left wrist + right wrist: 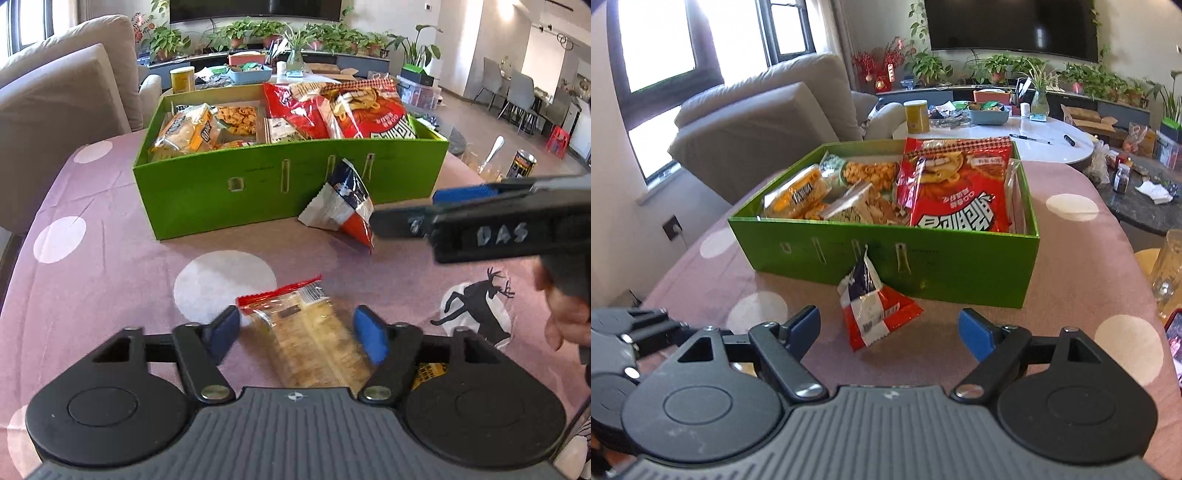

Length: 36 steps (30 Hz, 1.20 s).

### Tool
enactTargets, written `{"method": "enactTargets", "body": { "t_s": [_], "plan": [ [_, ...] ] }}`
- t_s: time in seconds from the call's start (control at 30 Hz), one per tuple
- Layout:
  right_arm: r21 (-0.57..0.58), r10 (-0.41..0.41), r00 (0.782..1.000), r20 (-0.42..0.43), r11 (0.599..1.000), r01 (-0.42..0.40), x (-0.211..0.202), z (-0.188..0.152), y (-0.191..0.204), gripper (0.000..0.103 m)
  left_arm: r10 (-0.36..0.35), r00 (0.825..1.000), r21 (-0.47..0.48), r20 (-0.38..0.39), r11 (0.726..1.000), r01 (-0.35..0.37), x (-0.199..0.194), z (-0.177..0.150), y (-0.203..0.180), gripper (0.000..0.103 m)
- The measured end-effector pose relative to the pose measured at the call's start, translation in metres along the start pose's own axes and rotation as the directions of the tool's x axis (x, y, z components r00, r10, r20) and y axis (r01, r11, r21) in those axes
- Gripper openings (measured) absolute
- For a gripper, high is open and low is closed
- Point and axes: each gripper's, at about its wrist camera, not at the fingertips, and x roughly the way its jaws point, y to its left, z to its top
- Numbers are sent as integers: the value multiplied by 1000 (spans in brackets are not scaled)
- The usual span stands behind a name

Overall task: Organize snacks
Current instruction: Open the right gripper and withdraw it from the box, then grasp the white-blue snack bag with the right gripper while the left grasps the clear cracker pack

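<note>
A green box [229, 192] [960, 269] stands on the pink spotted tablecloth, holding several snack bags, among them a big red bag [369, 114] [956, 184]. A small red, white and blue packet [347, 206] [875, 310] leans against the box's front wall. A clear cracker pack with a red end [314, 339] lies flat between the open fingers of my left gripper [295, 332]. My right gripper [888, 328] is open just in front of the small packet; it also shows in the left wrist view [413, 214], beside that packet.
A grey sofa [757, 122] stands left of the table. A white round table [1015, 140] with a yellow can and a blue basket is behind the box. A glass [1171, 273] and a phone stand at the right edge. A dark can [521, 163] is to the right.
</note>
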Motion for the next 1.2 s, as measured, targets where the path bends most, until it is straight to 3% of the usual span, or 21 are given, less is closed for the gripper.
{"method": "enactTargets", "body": {
  "t_s": [0.03, 0.13, 0.27, 0.3, 0.37, 0.43, 0.63, 0.87, 0.97, 1.07, 1.1, 1.2],
  "plan": [
    [-10, -5, 1000, -6, 1000, 4, 2, -1, 1, 74, -2, 1000, -3, 2, 1000, 2, 0, 0, 1, 52],
    [-28, -15, 1000, -23, 1000, 14, 9, -2, 5, 74, -1, 1000, -16, 14, 1000, 1, -1, 3, 7, 45],
    [-52, -28, 999, -35, 998, 26, 18, -3, 11, 74, 50, 998, -41, 40, 998, -49, 3, 10, 18, 44],
    [-57, -29, 999, -38, 998, 27, 19, -3, 12, 74, 60, 997, -47, 41, 997, -58, 4, 11, 21, 44],
    [-69, -29, 999, -40, 997, 26, 23, -2, 15, 74, 82, 996, -69, 41, 994, -79, 4, 11, 26, 55],
    [-83, -31, 999, -39, 996, 28, 26, 0, 18, 74, 102, 994, -84, 34, 992, -99, 3, 8, 28, 76],
    [-127, -48, 998, -45, 991, 41, 38, 4, 27, 74, 61, 998, -56, 20, 997, -60, -2, 2, 23, 76],
    [-136, -66, 996, -63, 989, 56, 45, 1, 32, 74, 103, 995, -35, 20, 994, -102, 6, -4, 22, 75],
    [-147, -84, 995, -62, 986, 74, 46, -1, 34, 74, 111, 993, -31, 34, 993, -110, 5, -5, 22, 66],
    [-142, -89, 994, -62, 987, 79, 48, 0, 33, 73, 108, 993, -25, 46, 994, -107, 3, -4, 23, 47],
    [-129, -78, 995, -60, 989, 70, 47, 0, 31, 68, 103, 994, -22, 46, 994, -103, 3, -3, 23, 39],
    [-136, -95, 994, -59, 987, 86, 44, 1, 32, 67, 90, 995, -20, 43, 996, -90, 2, -2, 22, 36]
  ]
}}
